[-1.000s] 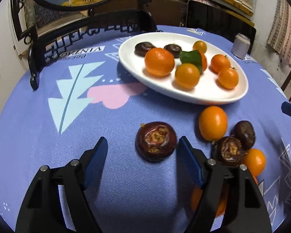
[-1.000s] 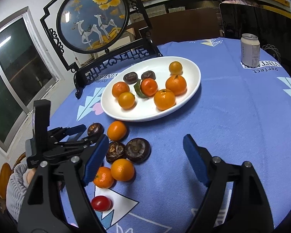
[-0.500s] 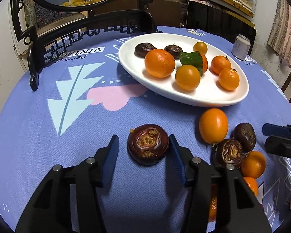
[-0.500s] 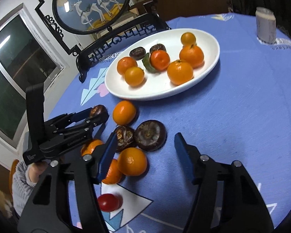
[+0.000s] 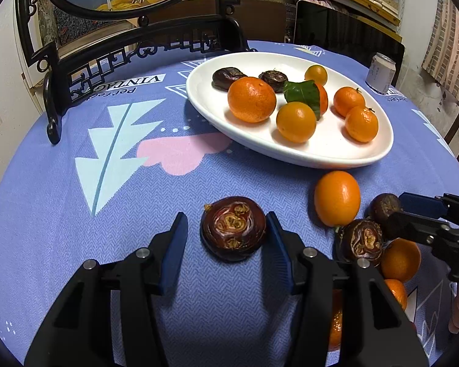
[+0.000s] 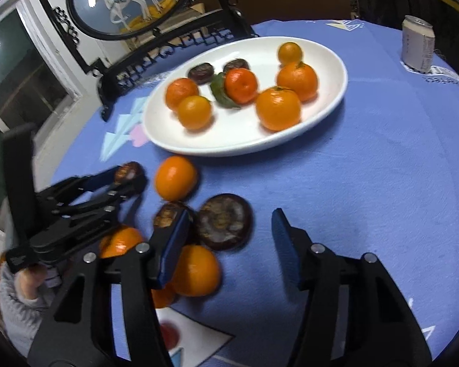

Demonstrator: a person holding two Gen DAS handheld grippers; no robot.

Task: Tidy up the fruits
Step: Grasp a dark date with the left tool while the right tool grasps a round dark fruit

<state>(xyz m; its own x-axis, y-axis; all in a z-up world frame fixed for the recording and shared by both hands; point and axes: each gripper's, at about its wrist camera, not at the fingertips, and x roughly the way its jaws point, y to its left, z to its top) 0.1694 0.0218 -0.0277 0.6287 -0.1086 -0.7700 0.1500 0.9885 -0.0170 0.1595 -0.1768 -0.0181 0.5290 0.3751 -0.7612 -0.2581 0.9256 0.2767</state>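
A white oval plate (image 5: pixel 345 157) (image 6: pixel 327 104) holds several oranges and two dark water chestnuts. My left gripper (image 5: pixel 228 235) straddles a dark brown water chestnut (image 5: pixel 233 231) on the blue cloth; its right finger touches the nut, the left stands slightly off. In the right wrist view the left gripper (image 6: pixel 128 177) shows around that nut (image 6: pixel 127 171). My right gripper (image 6: pixel 229 232) is open just above another flat dark chestnut (image 6: pixel 224 221), with a third chestnut (image 6: pixel 168 214) and loose oranges (image 6: pixel 175 178) beside it. The right gripper also shows in the left wrist view (image 5: pixel 407 214).
A black ornate stand with a round painted panel (image 5: pixel 131 52) stands at the back left. A drink can (image 6: pixel 417 46) stands at the back right. A small red fruit (image 6: pixel 168 335) lies near the front edge.
My left gripper has narrowed around the dark chestnut. My right gripper has moved down and left towards the loose fruit pile and narrowed a little.
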